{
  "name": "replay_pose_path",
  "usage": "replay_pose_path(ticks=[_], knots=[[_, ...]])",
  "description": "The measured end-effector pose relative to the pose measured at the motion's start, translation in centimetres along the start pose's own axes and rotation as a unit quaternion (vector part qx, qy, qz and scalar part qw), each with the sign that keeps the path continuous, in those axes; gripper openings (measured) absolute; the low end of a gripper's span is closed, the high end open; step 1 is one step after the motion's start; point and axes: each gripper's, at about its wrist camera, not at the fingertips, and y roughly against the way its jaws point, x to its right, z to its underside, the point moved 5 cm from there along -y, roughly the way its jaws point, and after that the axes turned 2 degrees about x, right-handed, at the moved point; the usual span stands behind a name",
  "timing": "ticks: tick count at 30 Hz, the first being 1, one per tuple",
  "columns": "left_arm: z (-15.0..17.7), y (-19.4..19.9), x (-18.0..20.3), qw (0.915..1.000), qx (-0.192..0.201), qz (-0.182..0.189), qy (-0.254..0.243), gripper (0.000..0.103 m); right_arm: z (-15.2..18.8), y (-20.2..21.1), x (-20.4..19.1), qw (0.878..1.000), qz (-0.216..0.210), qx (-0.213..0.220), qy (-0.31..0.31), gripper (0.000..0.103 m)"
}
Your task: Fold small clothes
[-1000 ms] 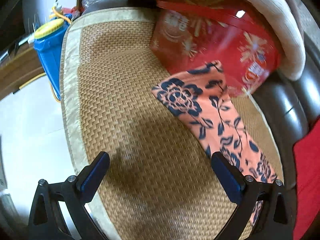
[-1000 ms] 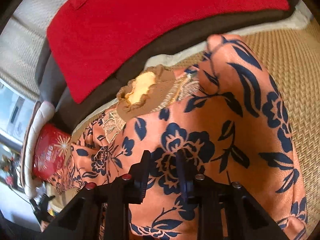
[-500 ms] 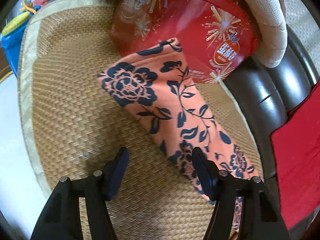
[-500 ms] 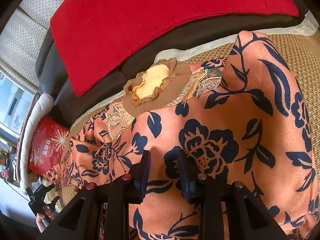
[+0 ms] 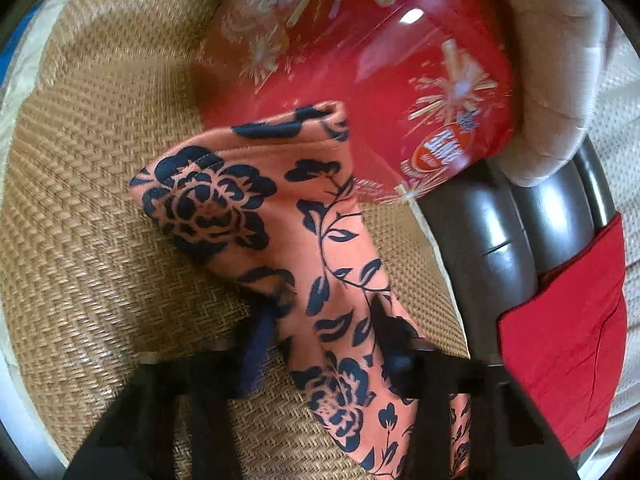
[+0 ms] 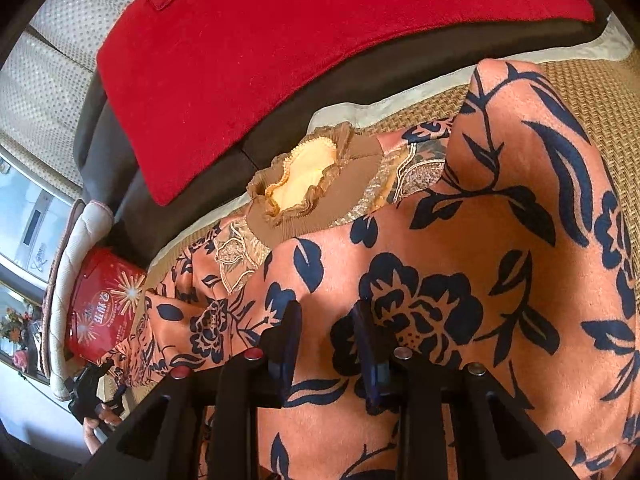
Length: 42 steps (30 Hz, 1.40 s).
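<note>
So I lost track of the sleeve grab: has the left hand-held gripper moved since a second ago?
Yes. The left hand-held gripper moved toward the red tin, closing around the sleeve.

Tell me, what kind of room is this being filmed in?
Most likely a home living room. The floral top lies on a sofa whose seat is covered by a woven mat, with a red cushion against the back and a red snack tin beside it.
</note>
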Motion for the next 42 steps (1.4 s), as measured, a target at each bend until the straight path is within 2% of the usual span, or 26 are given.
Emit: replay_pose_path(ticks=[1, 2, 5, 9, 11, 14, 16, 19, 22, 24, 26, 27, 29, 30, 31, 32, 33, 34, 36, 38, 40, 42], knots=[[-0.1, -0.4, -0.1, 1.0, -0.004, -0.003, 0.002, 0.013, -0.1, 0.0, 0.0, 1.0, 0.0, 0.0, 0.002, 0.029], [-0.1, -0.7, -0.1, 1.0, -0.006, -0.002, 0.001, 0.009, -0.1, 0.0, 0.1, 1.0, 0.001, 0.0, 0.004, 0.028], [0.1, -1.0, 1.2, 0.9999, 0.005, 0.014, -0.007, 0.008, -0.1, 0.1, 0.2, 1.0, -0.001, -0.001, 0.004, 0.027], [0.9, 1.2, 6.4, 0.9952, 0.038, 0.046, -0.078, 0.006, -0.3, 0.6, 0.4, 1.0, -0.001, 0.005, -0.003, 0.028], [2.4, 2.3, 9.6, 0.9892, 0.047, 0.063, -0.124, 0.006, -0.4, 1.2, 0.4, 1.0, -0.001, 0.015, -0.005, 0.031], [6.5, 3.8, 15.1, 0.9734, 0.045, 0.094, -0.204, 0.006, -0.9, 2.8, 0.6, 0.999, -0.007, 0.039, -0.012, 0.031], [10.4, 4.8, 19.0, 0.9561, 0.039, 0.115, -0.267, 0.006, -1.3, 3.8, 1.1, 0.998, -0.013, 0.054, -0.023, 0.031], [18.0, 6.3, 23.9, 0.9209, 0.014, 0.157, -0.357, 0.006, -1.8, 5.4, 2.2, 0.996, -0.017, 0.076, -0.041, 0.031], [26.6, 6.7, 27.2, 0.8818, -0.035, 0.194, -0.428, 0.006, -2.2, 6.6, 3.6, 0.994, -0.021, 0.088, -0.059, 0.031], [33.0, 6.4, 28.6, 0.8483, -0.079, 0.201, -0.484, 0.006, -2.4, 7.3, 4.2, 0.993, -0.03, 0.092, -0.069, 0.031], [38.1, 5.9, 28.7, 0.8159, -0.12, 0.188, -0.533, 0.007, -2.8, 8.3, 4.8, 0.992, -0.037, 0.101, -0.072, 0.031], [40.3, 5.7, 28.5, 0.8, -0.145, 0.181, -0.553, 0.01, -2.9, 8.5, 4.7, 0.991, -0.041, 0.103, -0.073, 0.031], [42.8, 5.6, 27.9, 0.7744, -0.178, 0.179, -0.58, 0.02, -3.3, 9.0, 5.3, 0.99, -0.058, 0.102, -0.081, 0.032], [43.0, 6.2, 27.5, 0.7709, -0.173, 0.182, -0.585, 0.033, -3.3, 9.0, 5.5, 0.989, -0.063, 0.099, -0.084, 0.032], [42.7, 6.8, 27.6, 0.7701, -0.162, 0.188, -0.588, 0.05, -3.4, 9.0, 5.7, 0.989, -0.07, 0.094, -0.089, 0.032], [41.9, 7.5, 27.6, 0.7727, -0.148, 0.197, -0.585, 0.06, -3.4, 9.0, 5.9, 0.989, -0.074, 0.087, -0.093, 0.032], [41.0, 8.3, 27.7, 0.7776, -0.133, 0.209, -0.578, 0.075, -3.4, 9.1, 6.1, 0.989, -0.076, 0.084, -0.094, 0.032], [40.1, 9.3, 27.8, 0.782, -0.123, 0.224, -0.568, 0.079, -3.4, 9.1, 6.2, 0.989, -0.077, 0.08, -0.094, 0.032], [38.1, 10.4, 27.9, 0.7865, -0.114, 0.254, -0.551, 0.079, -3.4, 8.9, 6.1, 0.99, -0.078, 0.076, -0.092, 0.033], [36.0, 10.9, 28.0, 0.7916, -0.095, 0.265, -0.542, 0.079, -3.2, 8.7, 5.6, 0.991, -0.079, 0.071, -0.083, 0.033], [33.4, 10.6, 27.9, 0.809, -0.068, 0.253, -0.526, 0.079, -3.2, 8.4, 4.8, 0.993, -0.076, 0.069, -0.065, 0.033], [30.0, 9.7, 26.9, 0.8364, -0.053, 0.226, -0.497, 0.079, -3.0, 8.2, 3.4, 0.994, -0.083, 0.064, -0.041, 0.033]])
